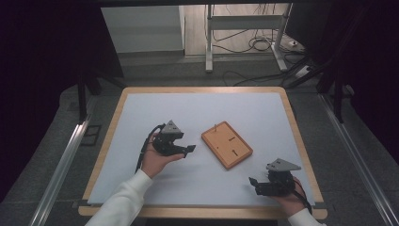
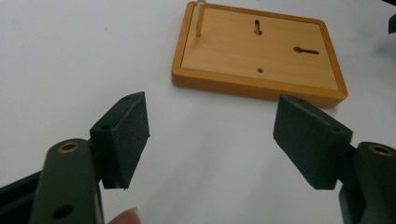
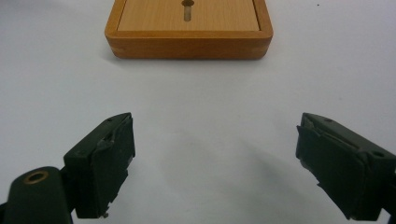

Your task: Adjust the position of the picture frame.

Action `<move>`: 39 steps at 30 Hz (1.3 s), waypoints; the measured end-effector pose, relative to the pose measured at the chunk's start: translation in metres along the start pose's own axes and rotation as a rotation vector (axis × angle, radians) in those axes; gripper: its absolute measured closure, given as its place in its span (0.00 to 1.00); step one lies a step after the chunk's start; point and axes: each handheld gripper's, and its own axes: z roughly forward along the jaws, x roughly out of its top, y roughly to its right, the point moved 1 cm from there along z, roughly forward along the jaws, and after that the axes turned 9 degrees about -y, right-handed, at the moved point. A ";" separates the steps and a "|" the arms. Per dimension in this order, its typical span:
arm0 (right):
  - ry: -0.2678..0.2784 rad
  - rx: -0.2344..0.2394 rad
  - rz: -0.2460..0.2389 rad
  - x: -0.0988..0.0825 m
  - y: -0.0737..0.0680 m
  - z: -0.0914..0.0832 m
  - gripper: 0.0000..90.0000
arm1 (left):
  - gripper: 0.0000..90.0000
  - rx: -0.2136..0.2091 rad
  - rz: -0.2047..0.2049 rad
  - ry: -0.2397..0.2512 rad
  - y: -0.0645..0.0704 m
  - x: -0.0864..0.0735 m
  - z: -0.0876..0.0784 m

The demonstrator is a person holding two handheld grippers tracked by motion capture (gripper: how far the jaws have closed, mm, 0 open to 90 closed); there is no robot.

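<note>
Wooden board (image 1: 227, 144), orange-brown, lay flat near the middle of the desk (image 1: 141, 113), turned at an angle to the desk's edges. Desk top was a pale grey-white sheet with a light wood border showing on all 4 sides.

Board had a raised rim around a recessed face. Left gripper view showed 2 keyhole-shaped slots, 1 small round hole, and 1 thin peg (image 2: 199, 21) standing upright near a corner of the board (image 2: 259, 46).

Left gripper (image 1: 186, 149) was held just left of the board, near but not touching it, jaws pointing toward its long side. Jaws stood released, wide apart, nothing between them; bare sheet lay between the jaws and the board's near edge in the left gripper view.

Right gripper (image 1: 254, 183) sat near the desk's front edge, toward the right corner, apart from the board. Jaws likewise released and empty. Right gripper view showed the board (image 3: 188, 28) end-on, 1 slot visible, with an open strip of sheet in front of it.

Open room: bare sheet on every side of the board, widest toward the far edge and the left side. Person's left hand (image 1: 155, 160) and white sleeve (image 1: 124, 200) came in from the front edge.
</note>
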 end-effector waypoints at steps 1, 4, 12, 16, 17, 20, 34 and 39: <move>0.003 0.000 -0.002 0.000 0.000 0.000 0.13 | 0.29 -0.001 0.002 0.000 0.001 0.003 0.001; 0.008 -0.002 0.001 0.000 0.001 -0.001 0.13 | 0.29 0.019 0.001 0.014 0.001 0.009 0.003; 0.010 -0.006 -0.002 -0.001 0.002 -0.001 0.13 | 0.30 0.026 0.003 0.013 0.001 0.020 0.013; 0.017 -0.003 -0.013 0.000 0.001 -0.002 0.13 | 0.30 0.024 0.005 -0.003 0.001 0.024 0.021; 0.017 -0.003 -0.014 0.000 0.000 -0.002 0.13 | 0.30 0.025 0.004 -0.006 0.001 0.024 0.022; 0.012 -0.003 -0.017 -0.001 0.000 -0.001 0.13 | 0.30 0.022 0.002 -0.014 0.001 0.027 0.027; 0.006 -0.006 -0.016 -0.001 0.000 0.000 0.13 | 0.29 0.031 0.004 -0.007 0.002 0.044 0.045; 0.000 -0.005 -0.015 -0.002 0.000 0.001 0.13 | 0.30 0.035 0.003 -0.015 -0.001 0.047 0.057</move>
